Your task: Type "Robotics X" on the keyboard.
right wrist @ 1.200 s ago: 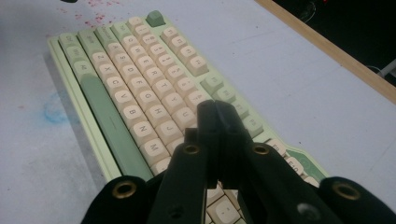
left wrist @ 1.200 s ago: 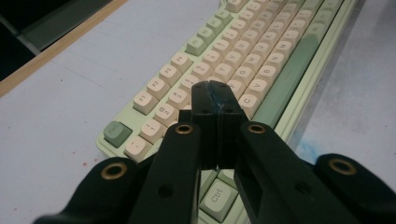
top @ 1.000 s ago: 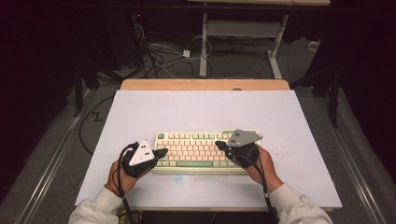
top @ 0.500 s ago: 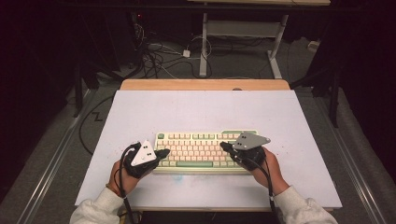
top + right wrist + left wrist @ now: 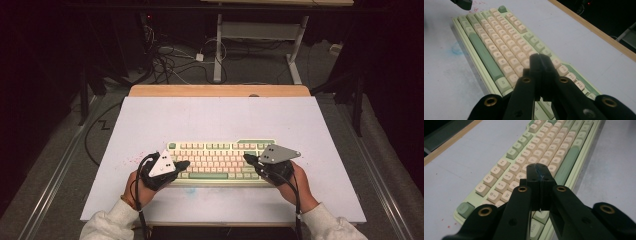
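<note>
A pale green keyboard (image 5: pixel 220 161) with cream keys lies across the near middle of the white table top (image 5: pixel 220 117). My left gripper (image 5: pixel 184 164) hovers over the keyboard's left end, jaws shut with nothing between them. In the left gripper view its closed tips (image 5: pixel 539 168) hang above the letter rows of the keyboard (image 5: pixel 549 142). My right gripper (image 5: pixel 247 158) is over the right end, also shut and empty. In the right gripper view its tips (image 5: pixel 539 58) sit above keys near the right side of the keyboard (image 5: pixel 496 35), with the left gripper (image 5: pixel 462 3) far off.
A wooden strip (image 5: pixel 220 91) borders the table's far edge. Beyond it are cables (image 5: pixel 170 60) on the floor and white desk legs (image 5: pixel 218 45). A blue smudge (image 5: pixel 456 50) marks the table in front of the keyboard. Bare surface lies beyond and beside the keyboard.
My right gripper has slid to the right along the keyboard. The left gripper has stayed where it was. Both stay shut.
</note>
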`<action>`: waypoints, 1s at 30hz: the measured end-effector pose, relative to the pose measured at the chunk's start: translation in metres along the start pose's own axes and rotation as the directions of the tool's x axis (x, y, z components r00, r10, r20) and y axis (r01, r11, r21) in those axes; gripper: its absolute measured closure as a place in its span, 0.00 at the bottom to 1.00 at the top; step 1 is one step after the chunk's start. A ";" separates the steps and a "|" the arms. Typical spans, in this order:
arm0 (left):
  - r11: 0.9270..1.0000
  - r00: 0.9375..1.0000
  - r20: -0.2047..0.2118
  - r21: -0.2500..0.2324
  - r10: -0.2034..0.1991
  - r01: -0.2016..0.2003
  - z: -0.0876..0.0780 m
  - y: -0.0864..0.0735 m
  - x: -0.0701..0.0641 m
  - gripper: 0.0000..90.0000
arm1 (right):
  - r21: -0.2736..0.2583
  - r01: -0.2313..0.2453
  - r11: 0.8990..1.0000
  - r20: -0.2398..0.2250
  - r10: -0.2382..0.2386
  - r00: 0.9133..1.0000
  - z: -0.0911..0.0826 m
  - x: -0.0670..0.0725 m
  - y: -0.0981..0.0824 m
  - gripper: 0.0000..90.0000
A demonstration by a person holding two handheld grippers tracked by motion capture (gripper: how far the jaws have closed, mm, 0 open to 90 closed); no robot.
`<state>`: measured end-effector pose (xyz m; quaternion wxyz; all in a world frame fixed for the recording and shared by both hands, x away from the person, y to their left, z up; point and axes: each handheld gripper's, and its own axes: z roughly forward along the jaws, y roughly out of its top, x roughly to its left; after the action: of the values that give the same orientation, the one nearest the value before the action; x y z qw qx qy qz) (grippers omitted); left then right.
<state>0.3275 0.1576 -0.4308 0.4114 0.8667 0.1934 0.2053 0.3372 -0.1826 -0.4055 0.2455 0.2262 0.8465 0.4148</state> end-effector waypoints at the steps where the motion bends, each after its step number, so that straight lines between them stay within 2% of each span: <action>1: 1.000 1.000 0.007 -0.001 -0.001 0.001 0.001 0.001 0.000 0.97 | 0.001 0.001 1.000 -0.001 -0.001 1.000 -0.001 0.000 -0.001 1.00; 9: 1.000 0.999 0.038 -0.004 0.005 -0.004 0.014 0.011 -0.003 0.97 | 0.008 -0.003 1.000 0.003 0.003 1.000 -0.006 -0.002 -0.007 1.00; 22: 0.998 0.995 0.095 0.044 0.039 -0.043 0.040 0.023 -0.011 0.97 | 0.021 0.001 1.000 -0.002 -0.001 1.000 -0.008 -0.001 -0.010 1.00; 30: 0.996 0.992 0.119 0.076 0.038 -0.048 0.053 0.024 -0.012 0.97 | 0.024 0.001 1.000 -0.007 -0.001 1.000 -0.006 0.000 -0.010 1.00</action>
<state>0.3489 0.1034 -0.4448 0.3832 0.8967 0.1581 0.1552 0.3322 -0.1920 -0.4103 0.2400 0.2273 0.8523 0.4054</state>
